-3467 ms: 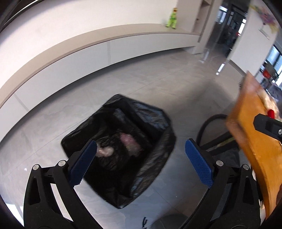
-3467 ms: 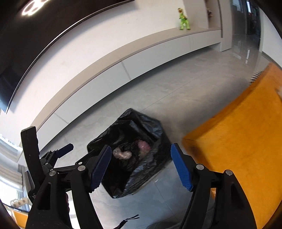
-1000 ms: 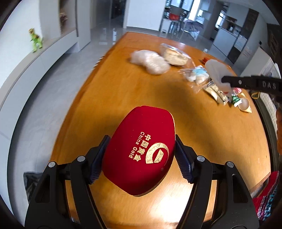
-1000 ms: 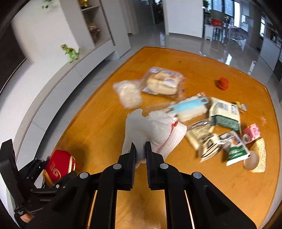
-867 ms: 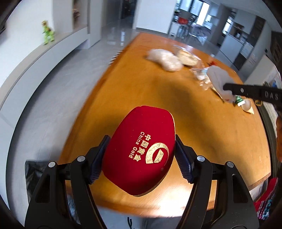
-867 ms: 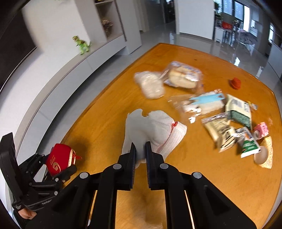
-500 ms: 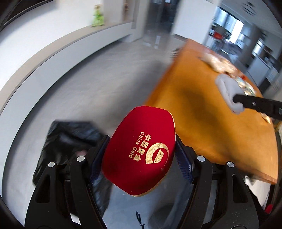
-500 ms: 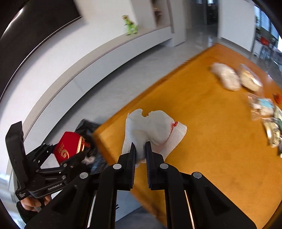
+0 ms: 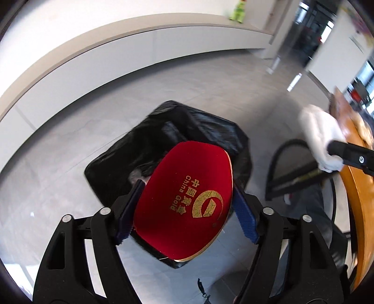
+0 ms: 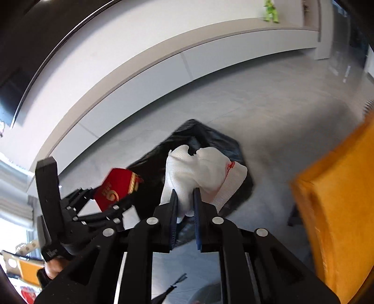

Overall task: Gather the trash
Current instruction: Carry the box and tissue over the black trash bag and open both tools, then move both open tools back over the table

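My left gripper (image 9: 187,210) is shut on a red box (image 9: 187,198) with gold "China Gold" lettering and holds it above the open black trash bag (image 9: 198,126) on the floor. My right gripper (image 10: 185,203) is shut on a crumpled white glove (image 10: 201,170) with a red mark, held over the same bag (image 10: 224,142). The glove also shows in the left wrist view (image 9: 320,138), to the right of the bag. The red box and left gripper show in the right wrist view (image 10: 116,184), at the bag's left.
The orange wooden table's edge (image 10: 339,198) is on the right, also in the left wrist view (image 9: 357,187). A black chair frame (image 9: 287,168) stands beside the bag. A long white and beige wall bench (image 9: 116,46) curves behind, with a green toy (image 10: 271,10) on it.
Both grippers swung from over the table to over the trash bag on the floor, carrying the red box and the white glove. Both grips stay shut.
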Action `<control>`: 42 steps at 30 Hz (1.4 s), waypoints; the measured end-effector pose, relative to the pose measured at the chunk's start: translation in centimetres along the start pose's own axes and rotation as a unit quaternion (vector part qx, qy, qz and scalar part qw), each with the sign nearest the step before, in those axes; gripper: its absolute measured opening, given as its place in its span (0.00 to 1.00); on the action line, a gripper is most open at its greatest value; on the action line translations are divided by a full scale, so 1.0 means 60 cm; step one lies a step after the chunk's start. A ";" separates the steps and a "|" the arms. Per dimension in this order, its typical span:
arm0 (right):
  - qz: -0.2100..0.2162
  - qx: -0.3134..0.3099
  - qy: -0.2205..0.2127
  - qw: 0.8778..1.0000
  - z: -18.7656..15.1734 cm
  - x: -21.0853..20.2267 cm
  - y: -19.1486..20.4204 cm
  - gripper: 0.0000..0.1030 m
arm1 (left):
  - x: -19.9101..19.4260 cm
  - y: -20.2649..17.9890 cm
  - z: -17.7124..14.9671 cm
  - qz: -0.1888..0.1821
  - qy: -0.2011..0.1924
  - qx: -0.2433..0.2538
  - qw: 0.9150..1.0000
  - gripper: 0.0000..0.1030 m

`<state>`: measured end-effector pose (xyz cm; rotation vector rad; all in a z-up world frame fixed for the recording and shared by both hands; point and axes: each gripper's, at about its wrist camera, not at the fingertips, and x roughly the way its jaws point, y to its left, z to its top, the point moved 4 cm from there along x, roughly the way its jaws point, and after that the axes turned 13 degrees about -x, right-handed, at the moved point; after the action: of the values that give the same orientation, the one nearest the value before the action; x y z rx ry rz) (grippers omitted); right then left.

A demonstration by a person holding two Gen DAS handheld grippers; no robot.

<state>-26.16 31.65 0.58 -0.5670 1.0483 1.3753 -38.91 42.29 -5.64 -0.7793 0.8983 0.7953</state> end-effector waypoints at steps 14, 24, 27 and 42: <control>-0.039 -0.005 -0.021 0.999 0.023 -0.010 -0.015 0.75 | -0.037 0.002 0.015 -0.001 -0.026 -0.027 0.999 0.94; -0.040 0.033 -0.053 0.997 -0.019 -0.093 -0.081 0.75 | -0.101 -0.117 0.009 -0.007 -0.060 0.047 0.997 0.94; -0.055 0.057 -0.070 0.994 -0.042 -0.137 -0.127 0.77 | -0.108 -0.179 0.001 -0.014 -0.063 0.084 0.994 0.94; -0.171 0.228 -0.104 0.953 -0.204 -0.341 -0.437 0.78 | -0.068 -0.543 -0.041 -0.105 -0.026 0.238 0.965 0.94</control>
<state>-1.75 6.53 6.02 -0.2381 0.9977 0.8292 -13.92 23.57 4.73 -0.4175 0.8956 0.3868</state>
